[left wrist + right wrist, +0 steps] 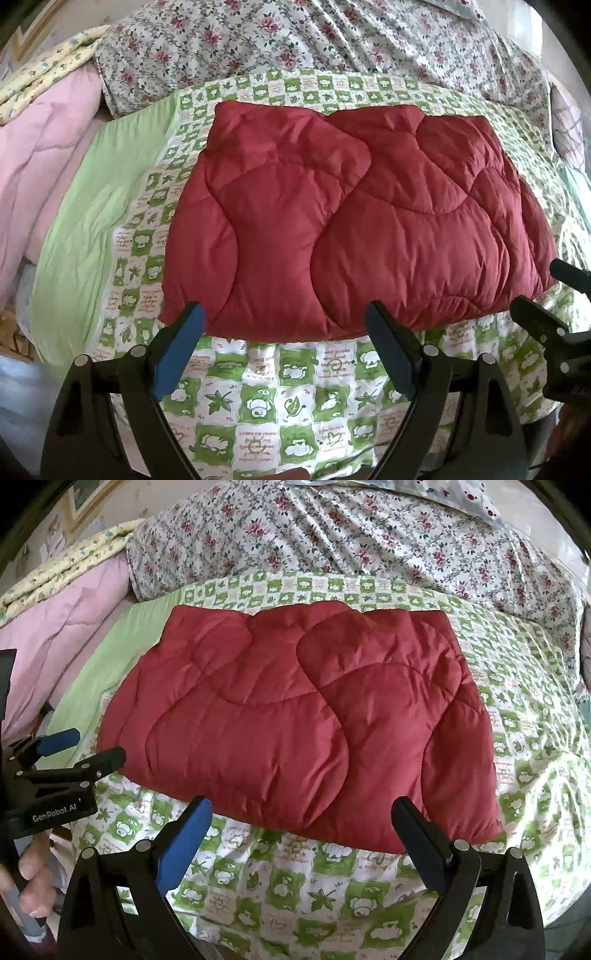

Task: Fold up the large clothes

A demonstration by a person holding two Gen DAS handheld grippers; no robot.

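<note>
Quilted garment: I see the red quilted garment (354, 221) folded on the green checked sheet (266, 410).
Left gripper (286, 328): spread wide, empty.
Right gripper (301, 823): spread wide, empty.

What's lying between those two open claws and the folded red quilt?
Only bare green-checked sheet lies between each gripper, left and right, and the red quilt. Both wrist views show it.

The red quilted garment (354, 221) is folded over itself, so its underside and inner layers are hidden, and its type cannot be told. It covers the middle of the green checked sheet (280, 402). The floral quilt (351, 531) runs off the top edge. The pink bedding (40, 155) is cut off at the left.
</note>
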